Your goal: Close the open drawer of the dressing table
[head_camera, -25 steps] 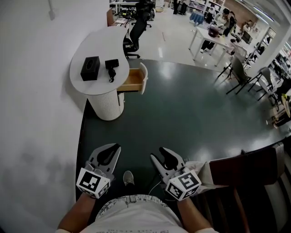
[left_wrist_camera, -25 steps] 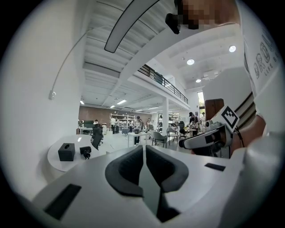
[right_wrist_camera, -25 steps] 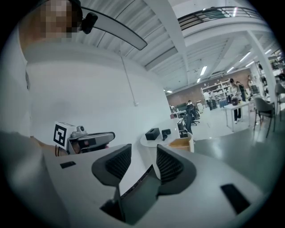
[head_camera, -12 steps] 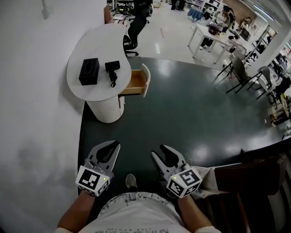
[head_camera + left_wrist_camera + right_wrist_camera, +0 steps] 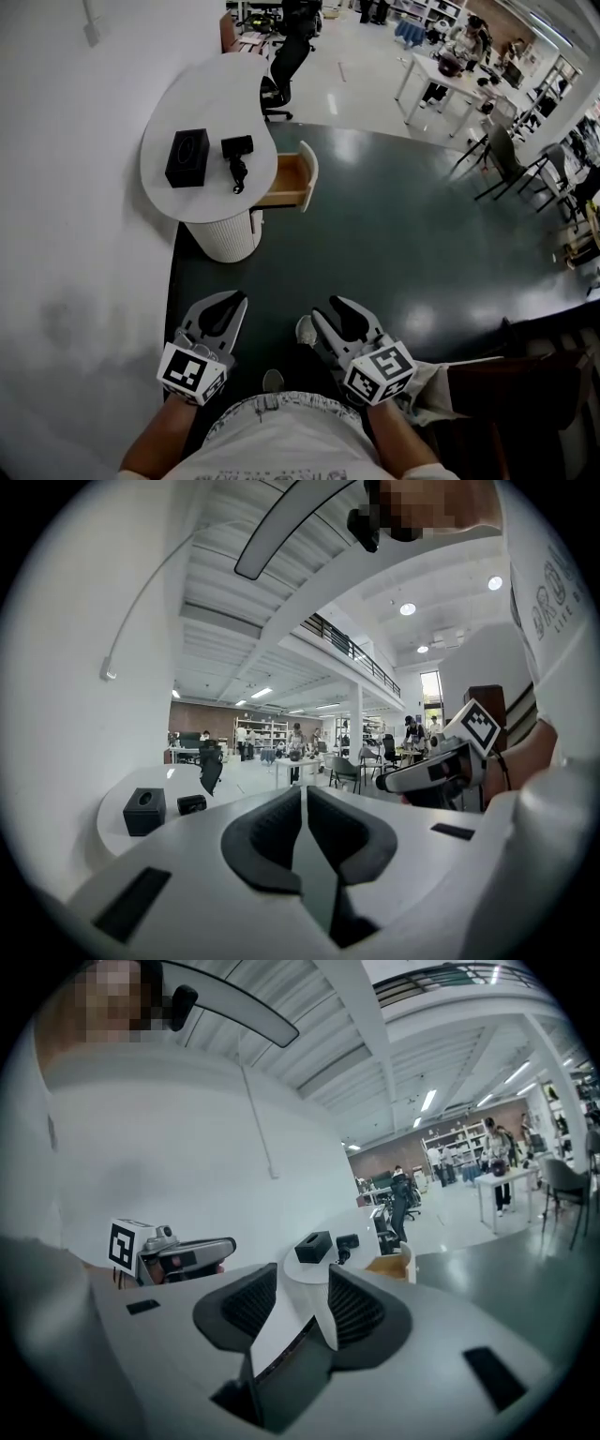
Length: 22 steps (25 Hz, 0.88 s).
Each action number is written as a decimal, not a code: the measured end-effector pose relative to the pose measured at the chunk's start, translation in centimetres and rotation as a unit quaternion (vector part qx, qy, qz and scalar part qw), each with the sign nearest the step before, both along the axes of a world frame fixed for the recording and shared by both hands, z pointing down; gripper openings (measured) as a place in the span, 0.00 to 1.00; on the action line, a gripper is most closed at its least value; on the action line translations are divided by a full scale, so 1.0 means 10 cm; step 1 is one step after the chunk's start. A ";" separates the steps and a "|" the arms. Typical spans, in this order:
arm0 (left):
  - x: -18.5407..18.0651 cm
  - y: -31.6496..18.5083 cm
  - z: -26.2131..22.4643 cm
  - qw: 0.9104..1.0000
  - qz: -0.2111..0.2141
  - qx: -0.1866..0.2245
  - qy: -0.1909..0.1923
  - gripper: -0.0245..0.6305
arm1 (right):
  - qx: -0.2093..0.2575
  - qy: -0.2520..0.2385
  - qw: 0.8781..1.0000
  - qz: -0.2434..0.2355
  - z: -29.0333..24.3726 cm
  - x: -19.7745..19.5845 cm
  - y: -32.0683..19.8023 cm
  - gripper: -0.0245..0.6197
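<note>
At the bottom of the head view, you hold both tools low in front of you over the dark floor, well apart from the white worktop. Your left tool and right tool both point up the picture, toward that worktop. One drawer stands open beneath its edge. The drawer's long axis runs left to right across the picture, and its white front faces right, out over the floor. Two things lie on the worktop: one black box and, near it to the right, one smaller black device.

In the left gripper view, your left tool's jaws are drawn together, with only a thin slit between the pads and nothing in it. The box and the device show on the worktop beyond, to the left. Your right tool shows at the right.

In the right gripper view, your right tool's jaws stand apart and grip nothing. Past them you see the worktop with the box and the device. The drawer's wooden body sticks out toward the right, and your left tool shows at the left.
</note>
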<state>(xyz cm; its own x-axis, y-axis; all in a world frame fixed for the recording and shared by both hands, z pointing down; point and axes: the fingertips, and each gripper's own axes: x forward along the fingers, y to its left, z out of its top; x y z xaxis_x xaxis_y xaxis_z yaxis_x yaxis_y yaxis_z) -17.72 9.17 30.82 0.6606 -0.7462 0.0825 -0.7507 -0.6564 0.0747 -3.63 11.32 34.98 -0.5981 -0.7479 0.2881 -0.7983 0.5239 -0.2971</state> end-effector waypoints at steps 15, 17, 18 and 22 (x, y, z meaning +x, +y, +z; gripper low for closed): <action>0.61 -1.59 0.08 0.999 -0.024 -0.006 -0.026 0.09 | -0.001 -0.015 0.999 -0.031 0.20 0.60 -1.73 0.32; 0.73 -1.85 0.08 0.999 -0.026 -0.008 -0.030 0.09 | -0.005 -0.016 0.999 -0.033 0.21 0.72 -2.03 0.32; 0.79 -1.98 0.09 0.999 -0.027 -0.011 -0.033 0.10 | -0.008 -0.018 0.999 -0.034 0.22 0.78 -2.16 0.32; 0.98 -2.46 0.15 0.998 -0.032 -0.026 -0.042 0.10 | -0.024 -0.021 0.999 -0.037 0.29 0.99 -2.66 0.32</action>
<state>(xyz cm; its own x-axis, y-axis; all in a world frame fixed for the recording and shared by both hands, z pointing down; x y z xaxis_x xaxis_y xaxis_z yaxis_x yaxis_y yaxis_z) -7.89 -15.38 32.29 0.6014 -0.7796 0.1747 -0.7956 -0.6043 0.0422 6.27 -15.24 37.84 -0.6627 -0.6875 0.2969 -0.7449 0.5645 -0.3557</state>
